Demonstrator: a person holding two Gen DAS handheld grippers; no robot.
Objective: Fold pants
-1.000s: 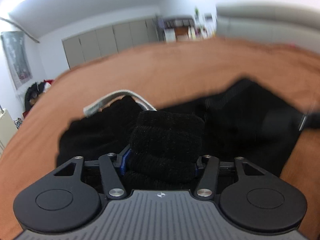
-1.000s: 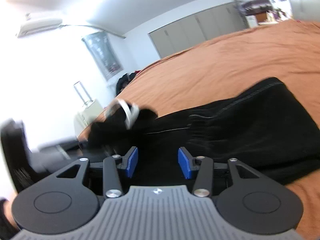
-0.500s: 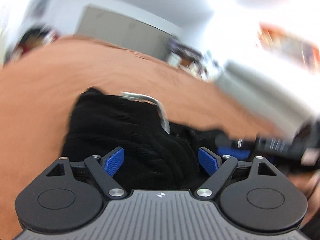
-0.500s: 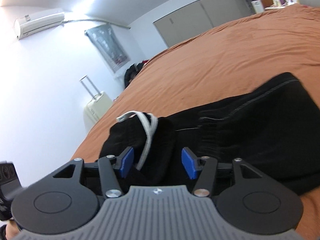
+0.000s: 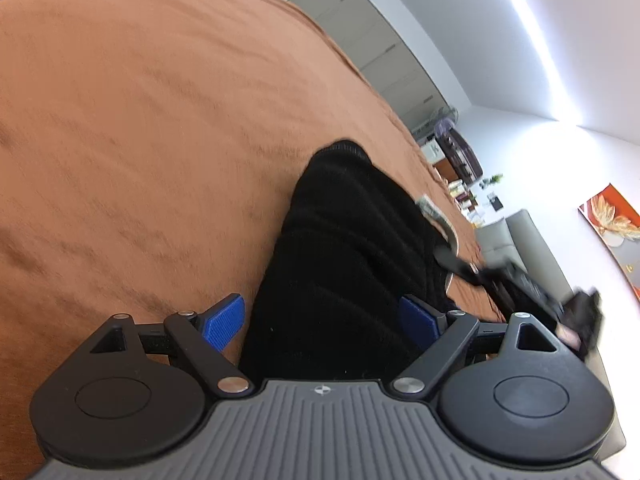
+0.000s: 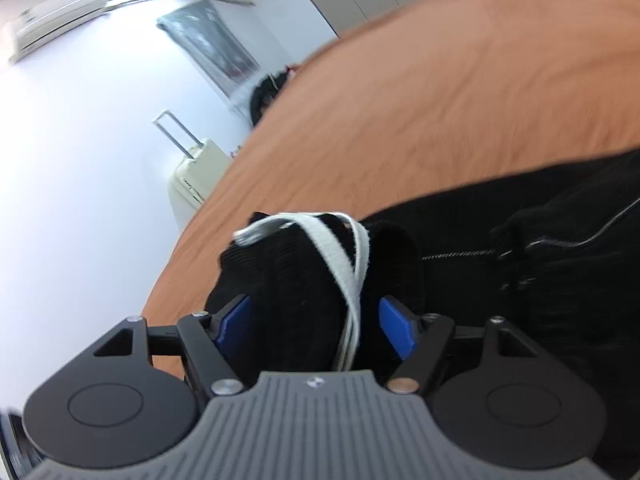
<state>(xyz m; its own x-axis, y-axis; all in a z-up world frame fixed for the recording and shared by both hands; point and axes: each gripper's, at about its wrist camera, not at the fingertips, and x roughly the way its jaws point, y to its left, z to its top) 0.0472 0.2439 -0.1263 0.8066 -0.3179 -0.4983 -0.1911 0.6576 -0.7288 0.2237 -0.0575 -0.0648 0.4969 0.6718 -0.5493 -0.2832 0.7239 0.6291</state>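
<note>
Black pants [image 5: 352,240] lie bunched on an orange bedspread [image 5: 140,140]. In the left wrist view my left gripper [image 5: 322,322] stands open wide over them; the fabric runs between the blue pads [image 5: 224,322] without being pressed. My right gripper's finger [image 5: 454,261] shows blurred at the pants' far right edge. In the right wrist view the waistband end of the pants [image 6: 296,288], with its white drawstring [image 6: 352,264] looped over it, sits between the pads of my right gripper [image 6: 314,328]. Its jaws are opening and do not squeeze the cloth.
The bedspread [image 6: 460,92] stretches far beyond the pants. A cream suitcase [image 6: 196,172] stands by the bed's edge against the white wall. Grey wardrobe doors [image 5: 372,48] and a grey sofa [image 5: 520,236] are at the back of the room.
My left gripper let go of the rolled black fabric, opened wide and rolled sideways. My right gripper slid over to the drawstring end and its jaws widened.
</note>
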